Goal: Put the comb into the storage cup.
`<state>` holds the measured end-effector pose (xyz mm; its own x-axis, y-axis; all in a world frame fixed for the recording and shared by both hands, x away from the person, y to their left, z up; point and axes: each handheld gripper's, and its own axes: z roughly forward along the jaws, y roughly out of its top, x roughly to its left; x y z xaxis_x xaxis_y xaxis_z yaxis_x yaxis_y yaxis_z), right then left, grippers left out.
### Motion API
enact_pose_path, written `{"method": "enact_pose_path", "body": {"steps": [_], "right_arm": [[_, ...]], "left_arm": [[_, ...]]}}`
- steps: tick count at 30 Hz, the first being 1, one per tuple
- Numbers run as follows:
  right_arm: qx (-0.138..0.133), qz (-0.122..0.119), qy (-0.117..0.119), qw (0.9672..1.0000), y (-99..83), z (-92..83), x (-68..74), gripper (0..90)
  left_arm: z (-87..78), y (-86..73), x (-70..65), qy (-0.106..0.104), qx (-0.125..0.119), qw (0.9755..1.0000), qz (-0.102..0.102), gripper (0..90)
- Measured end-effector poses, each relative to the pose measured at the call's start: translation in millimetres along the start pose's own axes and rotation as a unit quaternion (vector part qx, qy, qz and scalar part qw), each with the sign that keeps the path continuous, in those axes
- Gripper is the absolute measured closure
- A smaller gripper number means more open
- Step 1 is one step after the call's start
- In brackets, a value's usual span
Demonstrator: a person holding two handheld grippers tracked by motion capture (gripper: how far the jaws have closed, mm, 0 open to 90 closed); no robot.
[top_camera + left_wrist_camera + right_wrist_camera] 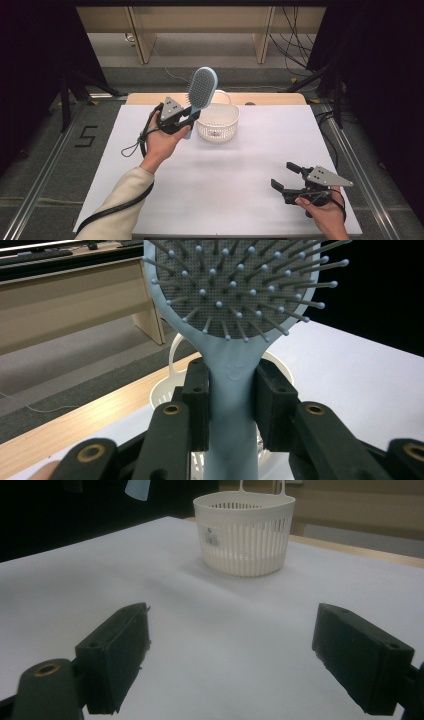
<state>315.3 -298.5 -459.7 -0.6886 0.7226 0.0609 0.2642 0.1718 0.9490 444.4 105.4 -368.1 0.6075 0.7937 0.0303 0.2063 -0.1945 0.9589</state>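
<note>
Two grippers are at work over a flat white table (240, 170). The left gripper (186, 120) is clamped on the handle of a light blue hairbrush (200, 92), and the left gripper view shows its two black blocky pads pressing on both sides of the smooth plastic handle (231, 405). The brush stands up in the air, tilted a bit, just left of the basket and above the table. Its head is a rounded oval with a grey dotted cushion, and thin grey bristles poke out, each with a tiny ball on the tip. A little raised mark sits on the neck of the handle, too faint to read. The white plastic basket (218, 121) is round, with thin upright slits all around its wall and a thin loop handle on top. It stands on the far middle part of the table. A small sticker (212, 535) is on its side, but the print is too small to read. The left hand (161, 141) is lifted up with the forearm in a cream sleeve (117, 205) reaching forward. The right gripper (291, 179) is low near the front right corner, pointing left, and its jaws stand wide apart with nothing between them. The right hand (325, 210) holds it from behind. On the grey floor at the left a black "5" (86, 136) is marked.
</note>
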Motion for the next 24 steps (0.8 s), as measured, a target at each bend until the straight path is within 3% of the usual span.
{"method": "enact_pose_path", "body": {"steps": [24], "right_arm": [[0.000, 0.000, 0.000, 1.0000, -0.1, 0.0, -0.2, 15.9]], "left_arm": [[4.7, 7.2, -1.1, -0.004, -0.002, 1.0000, 0.003, 69.8]]}}
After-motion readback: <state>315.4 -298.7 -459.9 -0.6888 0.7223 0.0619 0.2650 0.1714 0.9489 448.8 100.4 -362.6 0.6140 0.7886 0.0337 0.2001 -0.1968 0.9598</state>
